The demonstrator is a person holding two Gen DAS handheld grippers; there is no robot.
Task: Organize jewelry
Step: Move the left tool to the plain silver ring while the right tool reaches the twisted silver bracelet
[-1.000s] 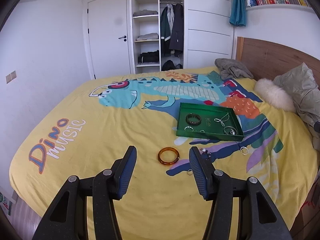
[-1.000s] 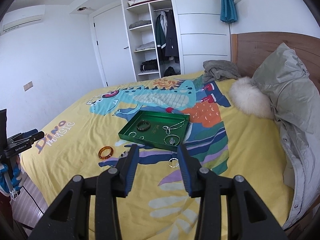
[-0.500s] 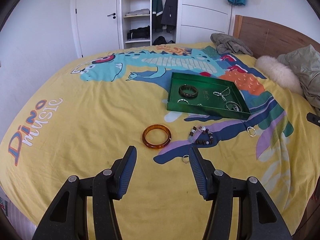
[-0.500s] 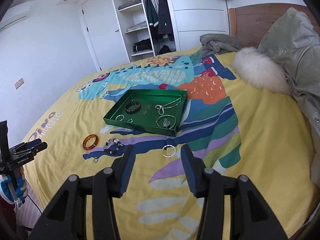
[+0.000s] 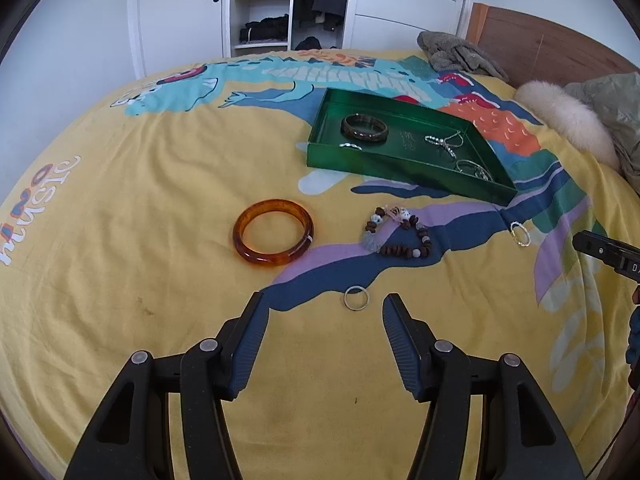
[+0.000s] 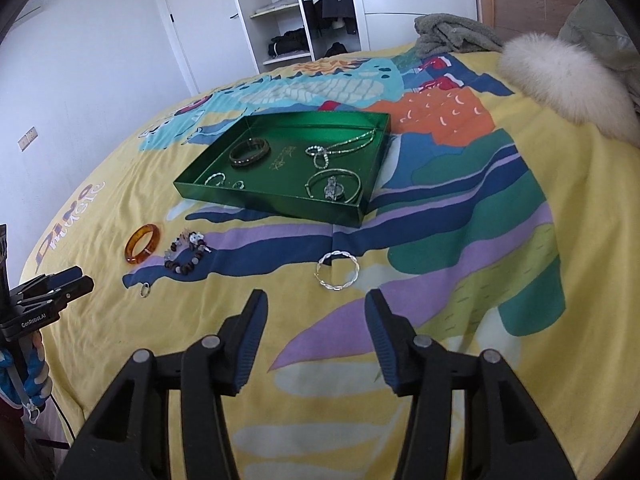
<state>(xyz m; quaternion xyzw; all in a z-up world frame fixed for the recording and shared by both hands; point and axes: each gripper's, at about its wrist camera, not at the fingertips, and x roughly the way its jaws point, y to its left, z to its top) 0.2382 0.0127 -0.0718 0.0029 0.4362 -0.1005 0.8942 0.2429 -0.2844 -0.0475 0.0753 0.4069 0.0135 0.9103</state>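
A green tray [image 5: 404,166] [image 6: 280,204] on the yellow bedspread holds a dark bangle [image 5: 365,128], a chain, rings and a silver bracelet. In front of it lie an amber bangle [image 5: 273,237] [image 6: 142,243], a beaded bracelet [image 5: 400,237] [image 6: 186,255], a small silver ring [image 5: 356,298] [image 6: 145,290] and a twisted silver bangle [image 6: 337,270] [image 5: 520,233]. My left gripper [image 5: 324,314] hovers just short of the small ring, jaws opening with nothing between them. My right gripper [image 6: 316,308] hangs just short of the twisted bangle, jaws opening, also empty.
A white fur cushion [image 6: 568,80] and a grey-green jacket [image 5: 608,100] lie at the headboard side, with a grey garment [image 5: 460,54] at the far edge. An open wardrobe [image 5: 288,4] and door stand behind the bed.
Both grippers have come down and forward toward the bedspread, so the loose jewelry looks much larger and nearer. Both pairs of jaws stand a little wider than before.
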